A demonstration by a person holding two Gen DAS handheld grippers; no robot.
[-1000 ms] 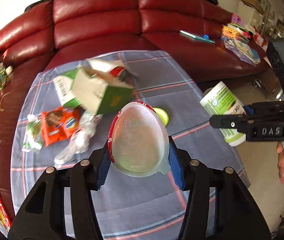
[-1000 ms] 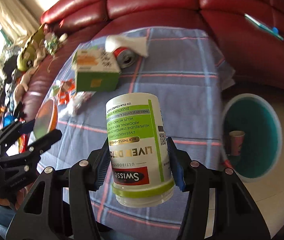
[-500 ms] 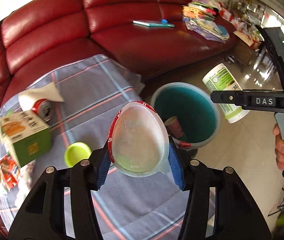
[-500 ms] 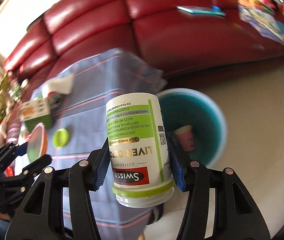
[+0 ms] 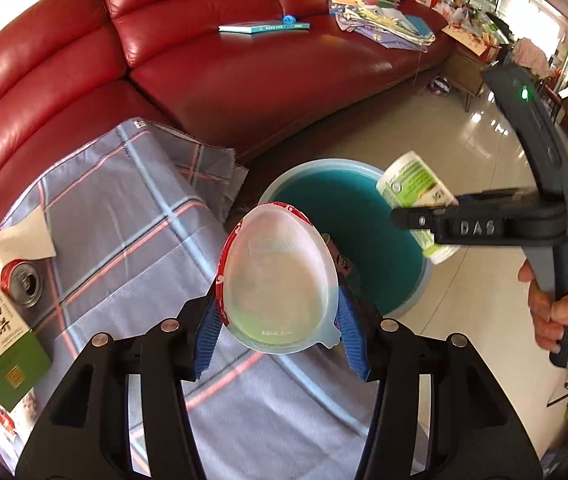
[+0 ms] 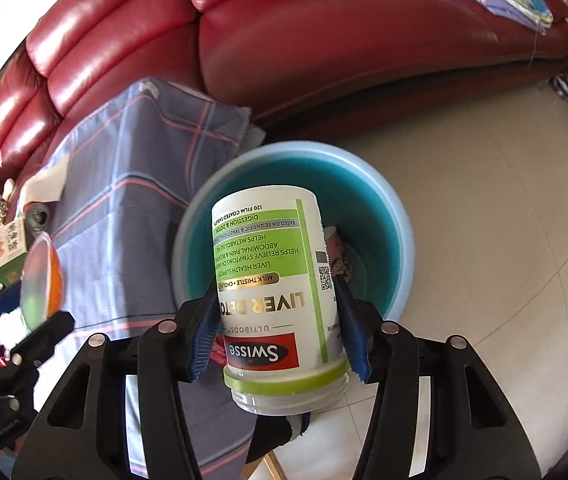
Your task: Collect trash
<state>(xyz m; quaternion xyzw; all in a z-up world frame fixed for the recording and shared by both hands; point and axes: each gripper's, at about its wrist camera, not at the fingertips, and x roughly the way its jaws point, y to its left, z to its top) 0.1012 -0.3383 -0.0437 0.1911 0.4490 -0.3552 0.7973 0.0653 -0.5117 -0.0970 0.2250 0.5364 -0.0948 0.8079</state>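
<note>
Left wrist view: left gripper (image 5: 277,322), black frame with ribbed blue pads (image 5: 207,330), pinching a shallow plastic bowl (image 5: 279,280) held on edge; translucent frosted inside, red printed rim, small pour tab at the lower right. Beyond it, a round plastic bin (image 5: 416,292), pale blue rim, teal inner wall, standing on glossy cream floor tiles (image 5: 480,148). Right gripper (image 5: 424,218) enters from the right, clamped on a white bottle (image 5: 414,186) with green label, poised over the bin's far rim. Checked grey-blue woven cloth (image 5: 123,220) with pink and light-blue stripes covers the surface; on it, an opened aluminium can (image 5: 21,280) beside a white tissue (image 5: 29,236), and a green-and-cream cardboard box (image 5: 1,340). Red leather sofa (image 5: 203,56) behind.

Right wrist view: right gripper (image 6: 279,332) squeezing the cylindrical bottle (image 6: 273,280) upside down, its lidless threaded neck nearest the camera, gloss label reading "Swisse Liver Detox". Bin (image 6: 402,256) directly below; a pink-printed paper cup (image 6: 338,252) lies inside. Left gripper (image 6: 23,320) at left edge, holding the bowl (image 6: 39,276), orange outside.
</note>
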